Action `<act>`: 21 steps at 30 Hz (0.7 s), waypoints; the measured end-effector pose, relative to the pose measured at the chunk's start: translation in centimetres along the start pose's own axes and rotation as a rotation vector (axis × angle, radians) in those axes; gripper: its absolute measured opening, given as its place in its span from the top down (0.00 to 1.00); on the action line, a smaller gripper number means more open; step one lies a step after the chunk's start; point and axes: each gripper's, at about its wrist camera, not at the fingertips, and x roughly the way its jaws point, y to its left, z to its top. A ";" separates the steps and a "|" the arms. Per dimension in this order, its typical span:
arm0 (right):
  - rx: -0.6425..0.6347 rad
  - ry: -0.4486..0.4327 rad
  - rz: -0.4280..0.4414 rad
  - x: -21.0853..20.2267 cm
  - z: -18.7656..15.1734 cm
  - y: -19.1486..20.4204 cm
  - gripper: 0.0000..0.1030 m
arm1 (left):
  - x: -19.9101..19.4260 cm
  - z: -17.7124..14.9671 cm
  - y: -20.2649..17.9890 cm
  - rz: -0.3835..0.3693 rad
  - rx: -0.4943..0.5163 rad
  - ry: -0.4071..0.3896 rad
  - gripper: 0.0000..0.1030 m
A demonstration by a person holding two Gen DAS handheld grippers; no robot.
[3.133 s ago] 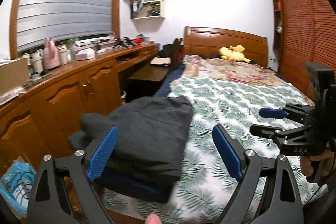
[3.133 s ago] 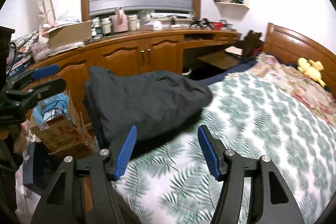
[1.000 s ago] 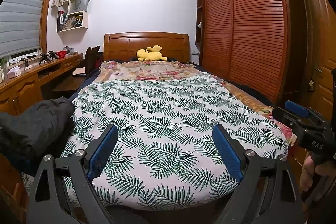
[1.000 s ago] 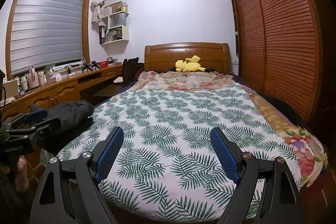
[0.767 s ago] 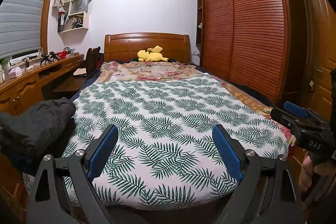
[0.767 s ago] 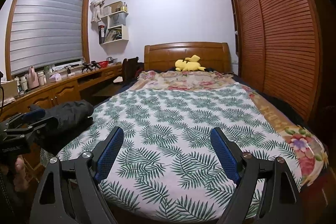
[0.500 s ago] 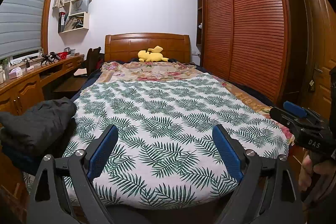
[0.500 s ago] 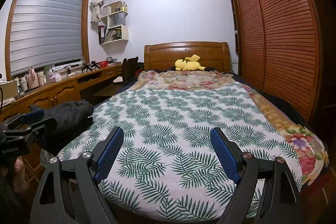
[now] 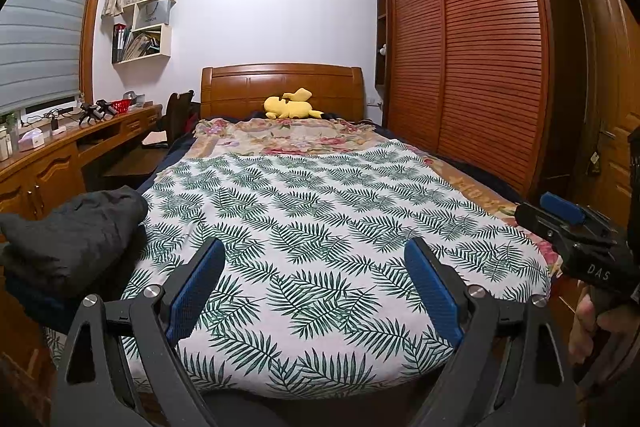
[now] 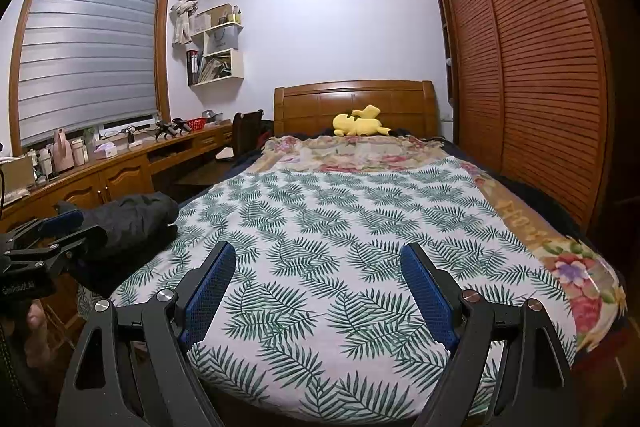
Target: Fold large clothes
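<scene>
The dark garment (image 9: pixel 72 235) lies bundled at the bed's (image 9: pixel 320 211) left foot corner, seemingly folded and set aside; left tongs (image 9: pixel 316 287) and right tongs (image 10: pixel 316 287) gape wide, empty, so fetching another garment likely comes next.

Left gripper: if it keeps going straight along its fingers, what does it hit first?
Probably the leaf-print bedspread. The left gripper is open and empty, aimed slightly down over the foot of the bed. The dark folded garment lies off to the left, outside that line. Depth is uncertain.
</scene>
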 end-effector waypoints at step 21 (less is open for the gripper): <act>0.006 0.006 -0.005 -0.1 0.0 0.3 0.17 | 0.0 -0.2 0.1 0.001 0.000 0.004 0.11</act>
